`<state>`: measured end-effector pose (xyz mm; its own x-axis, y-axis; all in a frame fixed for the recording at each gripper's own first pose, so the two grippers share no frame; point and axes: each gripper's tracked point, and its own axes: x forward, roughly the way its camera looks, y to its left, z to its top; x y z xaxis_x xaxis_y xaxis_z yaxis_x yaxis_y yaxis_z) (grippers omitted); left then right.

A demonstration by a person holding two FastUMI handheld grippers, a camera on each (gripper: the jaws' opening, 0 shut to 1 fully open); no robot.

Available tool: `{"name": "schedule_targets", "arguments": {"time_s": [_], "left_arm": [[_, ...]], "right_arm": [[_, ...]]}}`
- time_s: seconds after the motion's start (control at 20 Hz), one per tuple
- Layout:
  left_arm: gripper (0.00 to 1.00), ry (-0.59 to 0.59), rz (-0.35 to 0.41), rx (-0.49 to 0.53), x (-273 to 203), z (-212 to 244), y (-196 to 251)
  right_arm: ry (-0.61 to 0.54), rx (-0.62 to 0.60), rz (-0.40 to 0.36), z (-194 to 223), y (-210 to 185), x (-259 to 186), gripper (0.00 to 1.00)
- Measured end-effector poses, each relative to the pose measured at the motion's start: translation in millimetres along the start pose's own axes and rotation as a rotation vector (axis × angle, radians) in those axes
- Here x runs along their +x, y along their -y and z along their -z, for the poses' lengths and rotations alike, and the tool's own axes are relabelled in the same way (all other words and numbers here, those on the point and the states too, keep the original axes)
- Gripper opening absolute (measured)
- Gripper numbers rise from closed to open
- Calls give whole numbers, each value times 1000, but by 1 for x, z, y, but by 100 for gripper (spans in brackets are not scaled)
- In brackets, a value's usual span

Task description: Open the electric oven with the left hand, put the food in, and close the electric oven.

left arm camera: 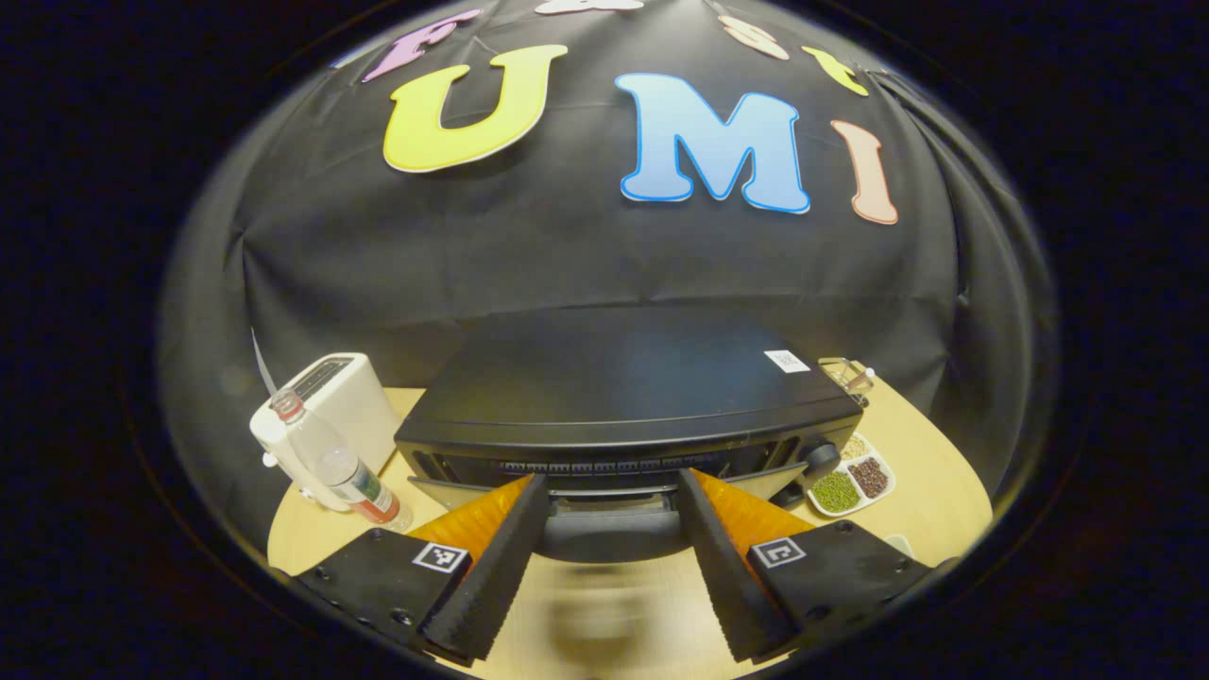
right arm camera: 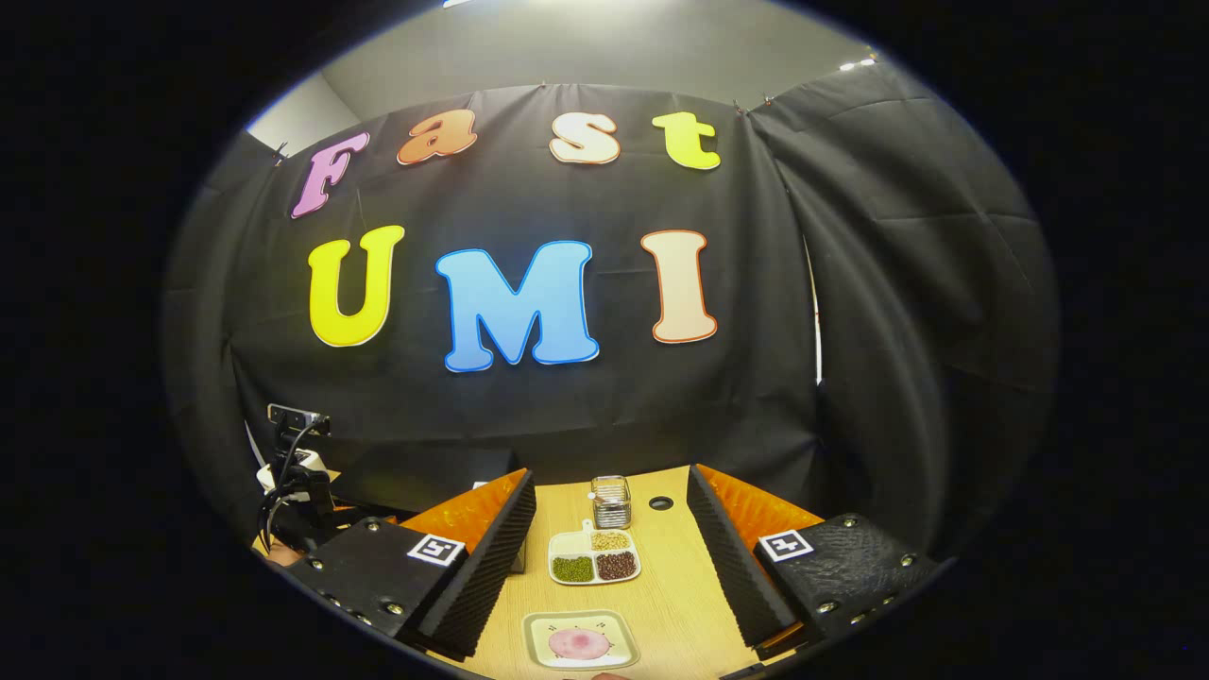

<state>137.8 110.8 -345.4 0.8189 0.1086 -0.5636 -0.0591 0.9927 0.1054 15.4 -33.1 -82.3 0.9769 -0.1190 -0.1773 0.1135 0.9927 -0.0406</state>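
Observation:
The black electric oven (left arm camera: 623, 387) stands right in front of my left gripper (left arm camera: 612, 482) in the left gripper view. That gripper is open, and its fingers reach to either side of the oven's blurred door handle (left arm camera: 614, 534) without pressing on it. In the right gripper view, a small square plate with a pink slice of food (right arm camera: 580, 644) lies on the wooden table (right arm camera: 671, 586), just in front of my right gripper (right arm camera: 609, 477). This gripper is open and holds nothing. The oven (right arm camera: 416, 477) shows at the left behind its left finger.
A white toaster (left arm camera: 331, 397) and a water bottle (left arm camera: 335, 463) stand left of the oven. A divided dish of beans (right arm camera: 593, 557) and a small glass jar (right arm camera: 611, 501) sit to its right. The other gripper, with cables (right arm camera: 297, 472), is at the far left.

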Motion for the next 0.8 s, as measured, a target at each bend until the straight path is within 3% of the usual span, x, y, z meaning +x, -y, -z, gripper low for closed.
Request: {"name": "schedule_targets", "arguments": {"time_s": [0.8], "left_arm": [[93,-65,-1,41,-39,69,9]], "right_arm": [[-18,-14,0,7,2,-7,98]]}}
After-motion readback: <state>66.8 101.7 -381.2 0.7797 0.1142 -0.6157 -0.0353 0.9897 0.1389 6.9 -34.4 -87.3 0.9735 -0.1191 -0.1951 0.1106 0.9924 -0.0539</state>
